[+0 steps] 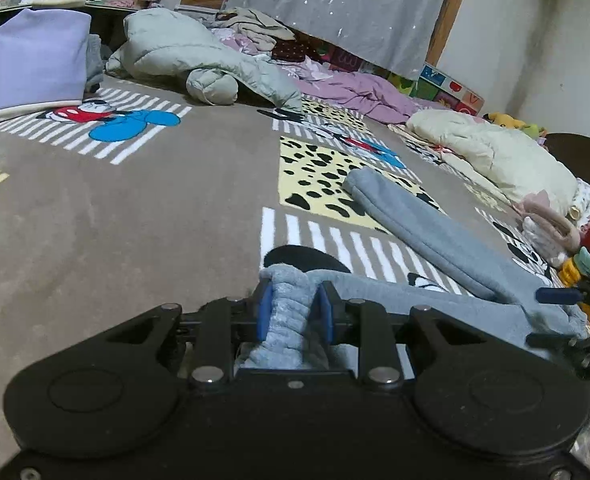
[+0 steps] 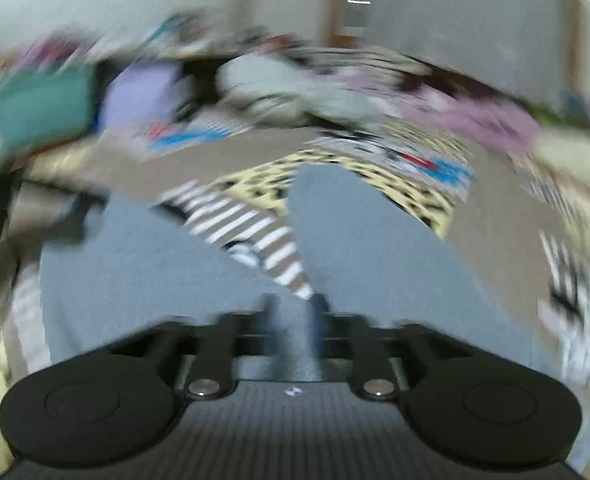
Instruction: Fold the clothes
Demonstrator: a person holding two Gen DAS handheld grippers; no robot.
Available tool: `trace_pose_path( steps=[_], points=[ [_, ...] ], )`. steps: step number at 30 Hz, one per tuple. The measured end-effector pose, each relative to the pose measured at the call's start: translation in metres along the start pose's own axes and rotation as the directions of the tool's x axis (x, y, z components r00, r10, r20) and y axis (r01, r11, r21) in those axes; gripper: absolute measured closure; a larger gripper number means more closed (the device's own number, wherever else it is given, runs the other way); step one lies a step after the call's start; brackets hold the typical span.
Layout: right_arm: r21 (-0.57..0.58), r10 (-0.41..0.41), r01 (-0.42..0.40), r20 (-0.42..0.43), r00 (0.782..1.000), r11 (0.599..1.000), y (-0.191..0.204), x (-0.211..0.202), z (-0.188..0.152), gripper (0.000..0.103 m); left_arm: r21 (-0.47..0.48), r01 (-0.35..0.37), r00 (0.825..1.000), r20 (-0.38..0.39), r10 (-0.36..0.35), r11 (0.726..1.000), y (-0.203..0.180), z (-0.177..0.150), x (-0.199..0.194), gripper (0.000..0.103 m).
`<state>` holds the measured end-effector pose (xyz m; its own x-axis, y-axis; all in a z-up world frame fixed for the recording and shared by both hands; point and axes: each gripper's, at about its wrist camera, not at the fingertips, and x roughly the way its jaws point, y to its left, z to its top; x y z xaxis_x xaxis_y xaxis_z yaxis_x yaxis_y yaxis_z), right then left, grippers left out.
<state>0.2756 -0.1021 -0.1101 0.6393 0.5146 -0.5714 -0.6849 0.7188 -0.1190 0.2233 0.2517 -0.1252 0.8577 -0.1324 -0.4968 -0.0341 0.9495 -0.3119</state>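
Grey-blue fleece trousers (image 1: 427, 240) lie on the patterned blanket (image 1: 135, 200), one leg stretching away to the upper right. My left gripper (image 1: 293, 300) is shut on a bunched edge of them, low over the blanket. In the blurred right wrist view both trouser legs (image 2: 367, 240) spread away in a V. My right gripper (image 2: 295, 312) sits at the trousers' near edge with its fingers close together and grey cloth between them. Its fingertip (image 1: 555, 295) shows at the right edge of the left wrist view.
A folded lilac garment (image 1: 35, 64) sits far left. A grey puffer jacket (image 1: 199, 56), purple bedding (image 1: 359, 88) and a cream jacket (image 1: 495, 152) lie along the far side. Small folded items (image 1: 551, 232) are stacked at right.
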Motion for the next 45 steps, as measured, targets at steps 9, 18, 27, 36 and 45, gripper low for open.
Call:
trace_pose_path(
  steps=[9,18,27,36,45],
  points=[
    [-0.252,0.12,-0.171,-0.208,0.971,0.952,-0.01,0.044,0.015,0.072,-0.008,0.006,1.0,0.0,-0.006,1.0,0.002,0.002,0.002,0.08],
    [-0.281,0.13,-0.174,-0.169,0.977,0.944,-0.009,0.036,0.012,0.097,-0.055,0.043,0.999,0.024,-0.042,0.998,0.009,0.004,-0.002,0.08],
    [-0.069,0.151,-0.166,-0.187,0.971,0.984,-0.047,0.061,0.025,0.097,-0.064,-0.062,0.998,-0.036,0.06,0.996,0.003,0.002,0.027,0.079],
    [-0.113,0.051,-0.069,-0.158,0.986,0.991,-0.03,0.051,0.025,0.083,-0.027,-0.101,0.995,0.021,0.101,0.995,-0.001,0.003,0.011,0.069],
    [-0.107,0.056,-0.058,-0.02,0.998,0.993,0.003,0.015,0.022,0.071,0.004,-0.066,0.997,0.043,0.066,0.998,-0.015,0.004,0.016,0.069]
  ],
)
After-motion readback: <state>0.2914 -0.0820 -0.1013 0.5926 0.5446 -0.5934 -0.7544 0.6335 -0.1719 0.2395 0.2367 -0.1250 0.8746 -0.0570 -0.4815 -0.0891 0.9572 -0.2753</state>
